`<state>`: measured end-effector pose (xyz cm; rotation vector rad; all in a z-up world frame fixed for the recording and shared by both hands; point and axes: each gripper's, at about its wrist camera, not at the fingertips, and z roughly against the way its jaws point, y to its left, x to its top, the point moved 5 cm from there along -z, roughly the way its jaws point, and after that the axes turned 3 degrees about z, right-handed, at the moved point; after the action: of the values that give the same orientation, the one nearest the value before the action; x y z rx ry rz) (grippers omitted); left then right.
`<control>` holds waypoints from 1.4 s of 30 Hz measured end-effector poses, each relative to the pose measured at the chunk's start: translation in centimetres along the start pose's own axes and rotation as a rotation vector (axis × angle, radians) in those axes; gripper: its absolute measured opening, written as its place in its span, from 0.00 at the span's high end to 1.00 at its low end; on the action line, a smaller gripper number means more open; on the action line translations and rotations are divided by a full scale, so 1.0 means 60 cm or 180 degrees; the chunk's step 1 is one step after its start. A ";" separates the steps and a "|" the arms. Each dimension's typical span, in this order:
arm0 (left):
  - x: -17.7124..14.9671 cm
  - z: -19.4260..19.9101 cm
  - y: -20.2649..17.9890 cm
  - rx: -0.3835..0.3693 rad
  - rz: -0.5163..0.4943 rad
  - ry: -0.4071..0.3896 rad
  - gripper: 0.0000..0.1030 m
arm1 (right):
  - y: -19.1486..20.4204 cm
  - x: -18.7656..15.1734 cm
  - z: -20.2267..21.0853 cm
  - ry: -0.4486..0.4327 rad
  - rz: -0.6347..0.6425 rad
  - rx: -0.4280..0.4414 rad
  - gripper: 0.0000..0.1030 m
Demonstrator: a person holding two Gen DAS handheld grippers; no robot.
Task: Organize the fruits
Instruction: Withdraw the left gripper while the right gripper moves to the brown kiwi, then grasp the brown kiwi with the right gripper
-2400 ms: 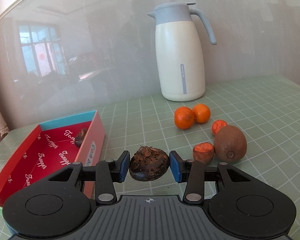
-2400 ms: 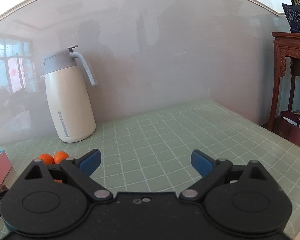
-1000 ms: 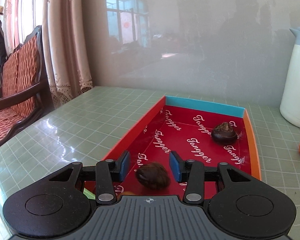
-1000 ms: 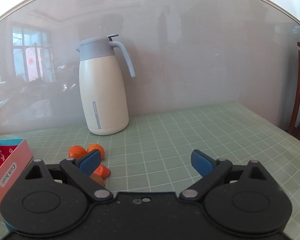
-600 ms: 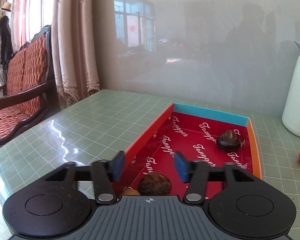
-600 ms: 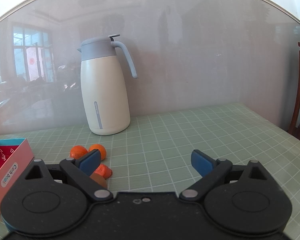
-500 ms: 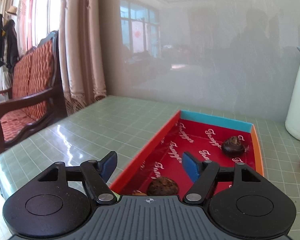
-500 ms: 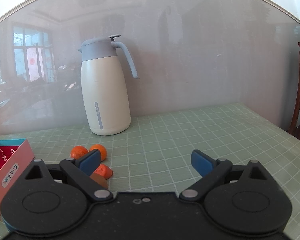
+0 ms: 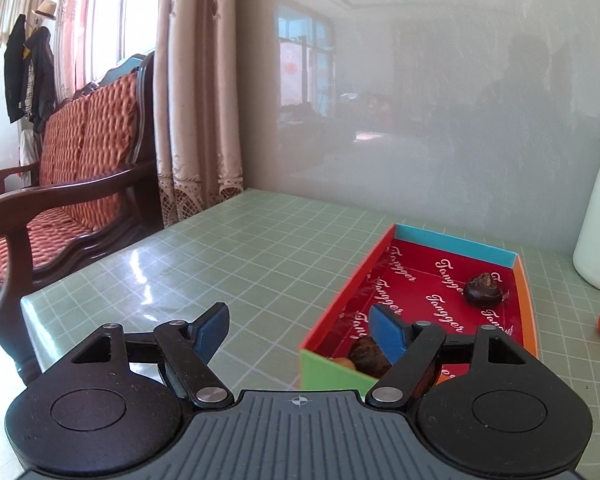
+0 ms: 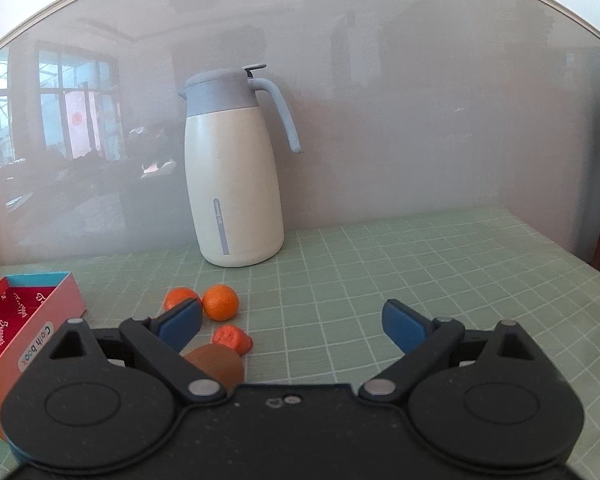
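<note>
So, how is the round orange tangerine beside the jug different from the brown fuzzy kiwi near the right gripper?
The round orange tangerine is bright and smooth-looking; the brown fuzzy kiwi is dull brown. The tangerine shows whole; the kiwi is partly hidden behind the right gripper. The tangerine lies farther from the camera, the kiwi nearer. Both rest on the green checked table, outside the red box.

Kiwi (image 10: 216,364) half behind tongs

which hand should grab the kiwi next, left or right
Probably the right. Its tongs are open and empty, with the kiwi just below their left finger. The left tongs, opening and empty, sit by the red box, kiwi out of view.
</note>
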<state>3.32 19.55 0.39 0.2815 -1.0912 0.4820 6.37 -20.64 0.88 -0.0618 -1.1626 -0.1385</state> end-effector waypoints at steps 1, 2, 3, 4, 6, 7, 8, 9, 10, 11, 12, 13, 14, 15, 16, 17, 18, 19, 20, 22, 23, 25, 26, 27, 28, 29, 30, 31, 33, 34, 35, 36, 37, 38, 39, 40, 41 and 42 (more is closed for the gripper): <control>-0.001 0.005 0.005 0.0004 0.0000 -0.0011 0.25 | 0.004 -0.001 -0.001 0.0012 0.0011 0.0014 0.06; -0.003 0.009 0.010 0.0012 -0.0006 -0.0019 0.24 | 0.008 -0.003 -0.003 0.0026 0.0022 0.0026 0.06; -0.005 0.012 0.016 0.0019 -0.0017 -0.0020 0.24 | 0.012 -0.004 -0.004 0.0039 0.0031 0.0037 0.06; -0.007 0.015 0.020 0.0028 -0.0021 -0.0020 0.23 | 0.016 -0.006 -0.005 0.0052 0.0043 0.0052 0.07; -0.010 0.021 0.032 0.0045 -0.0006 -0.0021 0.21 | 0.023 -0.009 -0.009 0.0078 0.0071 0.0059 0.07; -0.011 0.023 0.037 0.0057 0.0007 -0.0027 0.21 | 0.027 -0.012 -0.011 0.0094 0.0082 0.0069 0.07; -0.011 0.024 0.042 0.0071 0.0022 -0.0035 0.20 | 0.030 -0.014 -0.013 0.0112 0.0089 0.0079 0.08; -0.011 0.026 0.048 0.0087 0.0039 -0.0049 0.20 | 0.033 -0.016 -0.015 0.0130 0.0097 0.0085 0.08; -0.011 0.027 0.053 0.0107 0.0050 -0.0061 0.20 | 0.037 -0.018 -0.018 0.0147 0.0105 0.0098 0.09; -0.011 0.027 0.058 0.0132 0.0057 -0.0074 0.19 | 0.040 -0.019 -0.020 0.0155 0.0110 0.0107 0.10; -0.011 0.027 0.063 0.0154 0.0064 -0.0087 0.19 | 0.045 -0.021 -0.021 0.0162 0.0117 0.0113 0.11; -0.011 0.027 0.068 0.0176 0.0074 -0.0098 0.19 | 0.048 -0.021 -0.024 0.0170 0.0129 0.0121 0.11; -0.011 0.028 0.074 0.0211 0.0093 -0.0113 0.19 | 0.052 -0.022 -0.025 0.0177 0.0141 0.0121 0.11; -0.011 0.029 0.080 0.0256 0.0127 -0.0130 0.19 | 0.054 -0.023 -0.027 0.0185 0.0150 0.0117 0.11; -0.010 0.030 0.088 0.0302 0.0173 -0.0145 0.18 | 0.057 -0.024 -0.029 0.0195 0.0164 0.0112 0.11; -0.009 0.030 0.095 0.0343 0.0221 -0.0156 0.17 | 0.059 -0.025 -0.031 0.0207 0.0174 0.0103 0.11; -0.009 0.030 0.104 0.0394 0.0278 -0.0163 0.17 | 0.061 -0.027 -0.033 0.0221 0.0180 0.0087 0.11; -0.009 0.030 0.115 0.0448 0.0343 -0.0165 0.16 | 0.062 -0.028 -0.036 0.0238 0.0177 0.0081 0.11; -0.010 0.029 0.123 0.0480 0.0394 -0.0159 0.16 | 0.063 -0.029 -0.039 0.0263 0.0171 0.0073 0.11; -0.011 0.027 0.138 0.0562 0.0463 -0.0151 0.16 | 0.065 -0.033 -0.046 0.0307 0.0176 0.0038 0.12; -0.011 0.026 0.144 0.0595 0.0482 -0.0153 0.16 | 0.066 -0.035 -0.050 0.0335 0.0183 0.0018 0.12; -0.012 0.026 0.156 0.0631 0.0515 -0.0157 0.16 | 0.067 -0.038 -0.056 0.0379 0.0175 -0.0005 0.13; -0.013 0.027 0.162 0.0663 0.0537 -0.0168 0.16 | 0.068 -0.040 -0.059 0.0398 0.0167 -0.0014 0.13; -0.013 0.028 0.168 0.0692 0.0566 -0.0181 0.15 | 0.069 -0.042 -0.062 0.0413 0.0168 -0.0025 0.13; -0.014 0.029 0.175 0.0720 0.0600 -0.0193 0.15 | 0.070 -0.044 -0.065 0.0429 0.0174 -0.0045 0.13; -0.014 0.030 0.182 0.0756 0.0637 -0.0203 0.15 | 0.070 -0.046 -0.069 0.0450 0.0177 -0.0061 0.13; -0.014 0.030 0.188 0.0793 0.0672 -0.0208 0.15 | 0.070 -0.048 -0.072 0.0472 0.0172 -0.0069 0.13; -0.015 0.031 0.195 0.0826 0.0716 -0.0207 0.15 | 0.071 -0.050 -0.077 0.0499 0.0158 -0.0066 0.13; -0.017 0.029 0.207 0.0864 0.0775 -0.0190 0.15 | 0.072 -0.053 -0.081 0.0523 0.0113 -0.0035 0.13; -0.018 0.028 0.212 0.0876 0.0793 -0.0179 0.15 | 0.074 -0.053 -0.084 0.0529 0.0111 -0.0029 0.13; -0.020 0.028 0.217 0.0885 0.0806 -0.0172 0.15 | 0.076 -0.054 -0.086 0.0534 0.0106 -0.0025 0.13; -0.021 0.028 0.221 0.0896 0.0813 -0.0171 0.15 | 0.076 -0.055 -0.088 0.0553 0.0084 -0.0009 0.13; -0.022 0.028 0.225 0.0906 0.0812 -0.0175 0.15 | 0.077 -0.057 -0.090 0.0582 0.0047 0.0019 0.14; -0.023 0.028 0.228 0.0913 0.0809 -0.0175 0.15 | 0.077 -0.060 -0.093 0.0611 -0.0008 0.0065 0.15; -0.024 0.027 0.231 0.0919 0.0806 -0.0173 0.15 | 0.079 -0.062 -0.095 0.0640 -0.0057 0.0117 0.19; -0.024 0.027 0.234 0.0925 0.0805 -0.0174 0.15 | 0.082 -0.063 -0.095 0.0650 -0.0083 0.0152 0.26; -0.024 0.027 0.236 0.0931 0.0809 -0.0175 0.14 | 0.084 -0.062 -0.094 0.0631 -0.0093 0.0172 0.29; -0.025 0.027 0.238 0.0936 0.0814 -0.0172 0.14 | 0.089 -0.061 -0.093 0.0617 -0.0078 0.0193 0.35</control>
<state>-5.73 30.80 -0.43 0.4171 -1.1138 0.8707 10.76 -15.74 -4.53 0.0192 -0.9734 -0.1278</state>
